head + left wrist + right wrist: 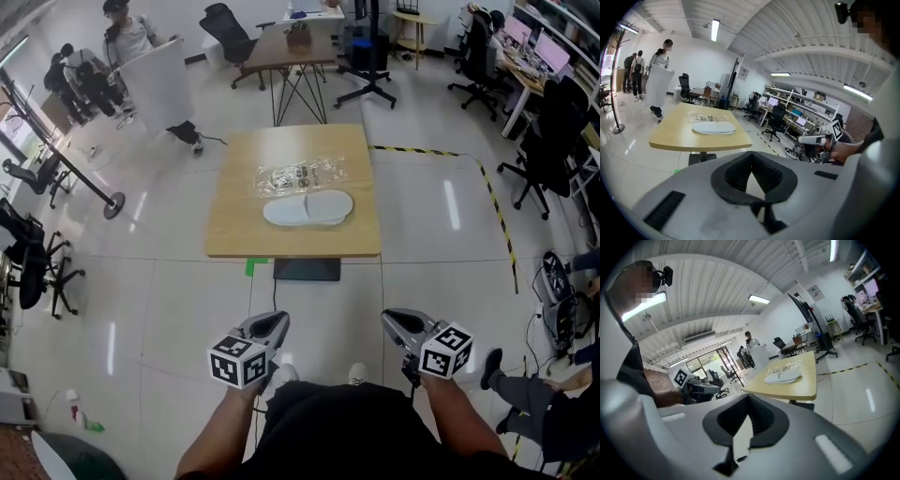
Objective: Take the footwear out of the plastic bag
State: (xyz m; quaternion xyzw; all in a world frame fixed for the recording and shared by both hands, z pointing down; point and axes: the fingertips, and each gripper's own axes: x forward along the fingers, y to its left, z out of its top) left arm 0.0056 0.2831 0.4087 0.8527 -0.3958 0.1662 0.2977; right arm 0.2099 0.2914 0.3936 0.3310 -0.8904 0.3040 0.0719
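Left tongs (278, 322) and right tongs (390, 321) both closed, empty, well short of the pale wooden counter (234, 234). White flat slippers (307, 210) lie against the crumpled clear plastic bag (298, 175). Step in, open up, pin the bag first.

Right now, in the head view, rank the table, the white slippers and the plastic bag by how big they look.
1. table, clearly largest.
2. white slippers and plastic bag: they look about alike, so I won't rank them.

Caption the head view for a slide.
Shut left gripper and right gripper held short of the table bearing slippers and plastic bag.
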